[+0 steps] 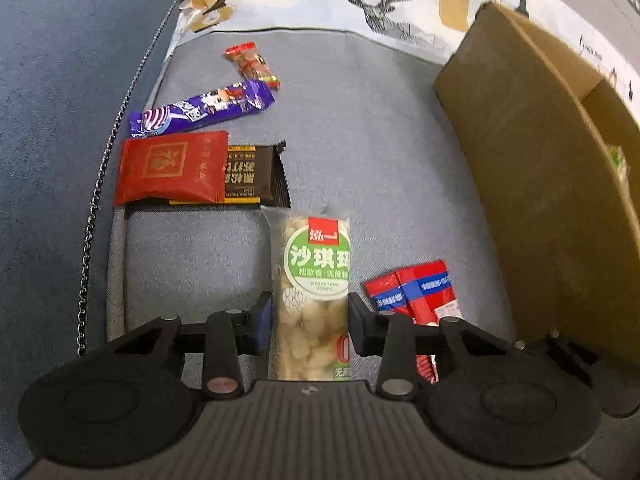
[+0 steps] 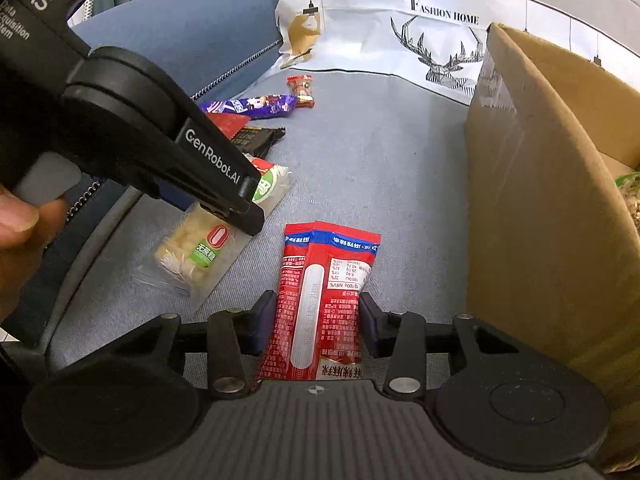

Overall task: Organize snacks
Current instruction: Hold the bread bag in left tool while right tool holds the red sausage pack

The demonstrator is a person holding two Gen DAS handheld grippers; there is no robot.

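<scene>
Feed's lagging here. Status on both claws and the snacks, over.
Left claw astride sachima pack, not closed. Right claw astride red packet, open. Cardboard box right. Four snacks wait, purple bar among them.

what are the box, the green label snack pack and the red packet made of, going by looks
Box: plain brown corrugated cardboard by the look, matte, with thick raw-cut edges.
Green label snack pack: thin clear plastic film, glossy; pale puffed pieces show through it.
Red packet: printed plastic or foil-type film, shiny, with a flat sealed seam down the back.

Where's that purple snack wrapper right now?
The purple wrapper lies on the grey cushion, left in the left wrist view, between the small red candy behind it and the red packet in front.
</scene>
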